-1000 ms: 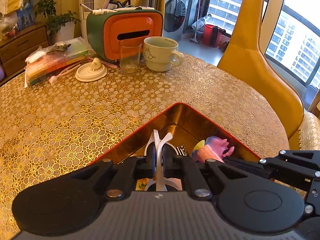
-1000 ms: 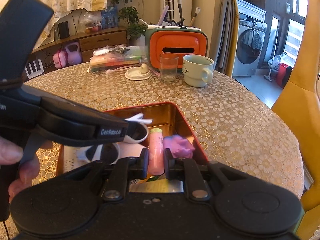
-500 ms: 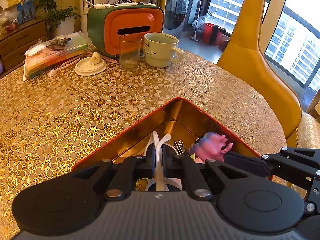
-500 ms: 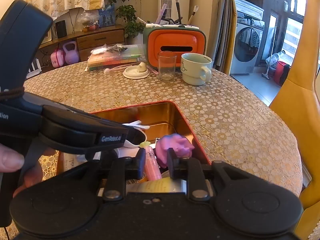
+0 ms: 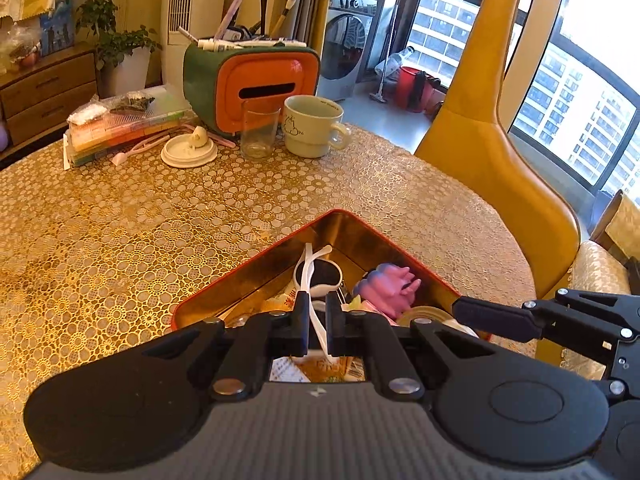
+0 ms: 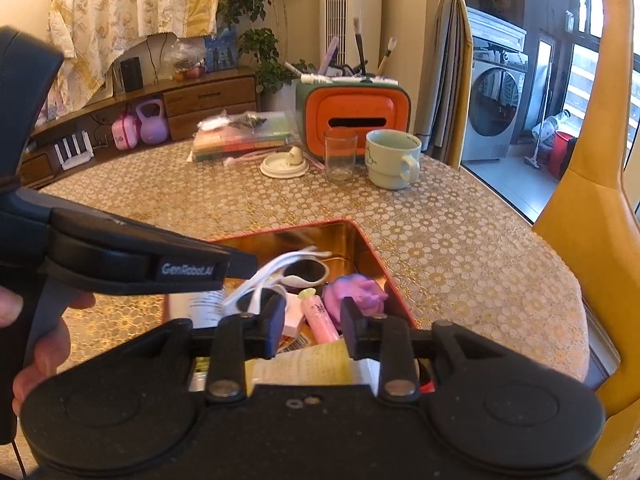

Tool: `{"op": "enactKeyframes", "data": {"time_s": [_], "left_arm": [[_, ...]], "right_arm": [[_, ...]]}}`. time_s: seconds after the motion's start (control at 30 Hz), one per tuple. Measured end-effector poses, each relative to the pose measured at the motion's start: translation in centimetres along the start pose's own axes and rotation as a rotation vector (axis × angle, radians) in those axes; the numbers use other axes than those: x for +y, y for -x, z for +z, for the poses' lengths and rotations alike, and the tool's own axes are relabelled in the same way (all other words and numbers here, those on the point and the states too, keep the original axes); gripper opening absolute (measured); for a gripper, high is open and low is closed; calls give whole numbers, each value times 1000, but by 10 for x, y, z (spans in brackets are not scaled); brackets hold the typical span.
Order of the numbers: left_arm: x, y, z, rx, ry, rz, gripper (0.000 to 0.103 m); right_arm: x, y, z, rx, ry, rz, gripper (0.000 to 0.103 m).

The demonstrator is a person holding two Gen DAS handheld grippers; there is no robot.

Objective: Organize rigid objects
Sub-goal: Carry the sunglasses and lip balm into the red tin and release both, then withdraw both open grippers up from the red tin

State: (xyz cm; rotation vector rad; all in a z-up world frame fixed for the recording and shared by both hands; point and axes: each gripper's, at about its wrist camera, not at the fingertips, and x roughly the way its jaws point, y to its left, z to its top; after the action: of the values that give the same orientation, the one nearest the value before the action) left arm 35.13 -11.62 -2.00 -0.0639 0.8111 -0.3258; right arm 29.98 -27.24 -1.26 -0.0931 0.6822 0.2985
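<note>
The red tin (image 6: 372, 240) lies just ahead of both grippers. Left gripper (image 5: 318, 316): clamped on the white sunglasses (image 5: 316, 276) above the tin. Right gripper (image 6: 312, 316): jaws just opened, empty; only its view shows the pink tube (image 6: 320, 316) between them, in the tin.
</note>
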Motion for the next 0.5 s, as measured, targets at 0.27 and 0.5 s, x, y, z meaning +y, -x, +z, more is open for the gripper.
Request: {"op": "enactKeyframes", "data": {"time_s": [0.27, 0.5], "left_arm": [[-10, 47, -17, -34, -18, -21, 8], [-15, 85, -41, -73, -46, -8, 28]], "right_arm": [[7, 42, -7, -41, -7, 25, 36], [16, 75, -20, -68, -10, 71, 42]]}}
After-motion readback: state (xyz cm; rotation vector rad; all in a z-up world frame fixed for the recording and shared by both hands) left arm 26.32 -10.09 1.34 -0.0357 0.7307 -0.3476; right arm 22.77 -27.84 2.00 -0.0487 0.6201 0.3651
